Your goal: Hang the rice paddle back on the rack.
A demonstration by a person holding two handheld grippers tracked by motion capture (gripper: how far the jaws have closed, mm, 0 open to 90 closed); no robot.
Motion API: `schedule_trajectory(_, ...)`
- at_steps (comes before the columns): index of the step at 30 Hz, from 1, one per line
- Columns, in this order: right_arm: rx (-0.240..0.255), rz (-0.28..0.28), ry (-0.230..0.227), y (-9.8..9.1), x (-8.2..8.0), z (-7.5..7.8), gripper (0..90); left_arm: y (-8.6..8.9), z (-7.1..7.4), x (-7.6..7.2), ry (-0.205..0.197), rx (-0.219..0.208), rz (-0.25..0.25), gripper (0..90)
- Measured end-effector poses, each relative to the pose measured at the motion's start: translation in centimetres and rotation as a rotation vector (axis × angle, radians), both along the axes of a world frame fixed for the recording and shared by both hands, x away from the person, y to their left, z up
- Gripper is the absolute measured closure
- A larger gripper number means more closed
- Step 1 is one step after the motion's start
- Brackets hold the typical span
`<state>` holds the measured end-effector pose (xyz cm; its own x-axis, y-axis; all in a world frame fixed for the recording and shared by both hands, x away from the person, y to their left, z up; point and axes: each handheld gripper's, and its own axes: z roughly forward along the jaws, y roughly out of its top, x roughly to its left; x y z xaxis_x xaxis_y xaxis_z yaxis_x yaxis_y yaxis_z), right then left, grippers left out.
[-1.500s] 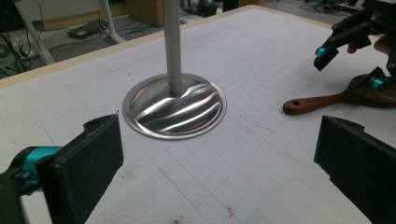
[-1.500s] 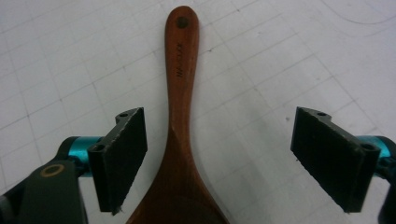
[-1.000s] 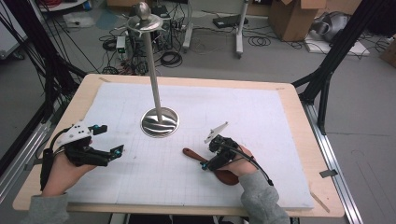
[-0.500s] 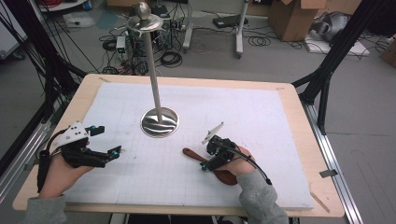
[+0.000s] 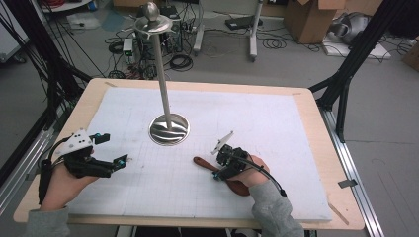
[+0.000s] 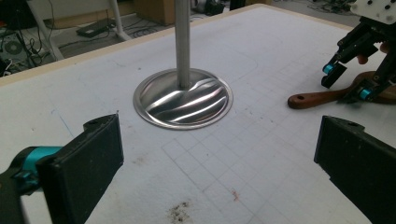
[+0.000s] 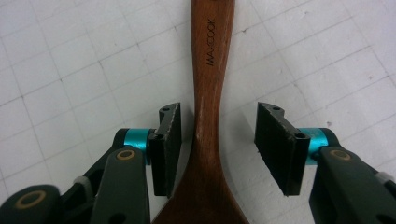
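My right gripper (image 7: 217, 149) has just been closing; its jaws straddle the spoon's (image 7: 211, 93) neck without pressing it yet. The spoon lies flat on the desk (image 5: 296, 123), dark brown wood, smooth, branded handle. It looks light and stiff, possibly slick; the narrow neck seems the best hold.

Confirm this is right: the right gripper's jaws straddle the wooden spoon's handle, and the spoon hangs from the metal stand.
Not quite. The spoon lies flat on the white mat, not hanging from the stand. The right gripper view shows it resting there, with the right gripper straddling its handle, jaws just closing in but not yet pressing.
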<state>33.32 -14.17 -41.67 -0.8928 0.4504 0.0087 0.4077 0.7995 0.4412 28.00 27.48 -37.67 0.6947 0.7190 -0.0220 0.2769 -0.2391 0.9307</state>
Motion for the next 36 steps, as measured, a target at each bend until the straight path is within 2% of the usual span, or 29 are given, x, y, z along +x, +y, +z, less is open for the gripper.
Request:
schedule_trajectory(17,-0.018,0.0,0.013,0.07,-0.3,0.22,66.5,-0.07,-0.11,0.05,0.005,-0.002,0.0,1.8)
schedule_trajectory(18,-0.019,0.007,0.014,0.06,-0.29,0.26,72.7,-0.06,-0.13,0.08,0.005,0.001,-0.001,1.8)
schedule_trajectory(26,-0.025,0.008,0.011,0.04,-0.24,0.3,75.6,-0.06,-0.13,0.07,0.006,0.001,-0.002,1.8)
schedule_trajectory(36,-0.008,0.017,0.015,-0.18,-0.07,0.29,76.5,-0.02,-0.12,0.11,0.007,-0.002,-0.002,1.8)
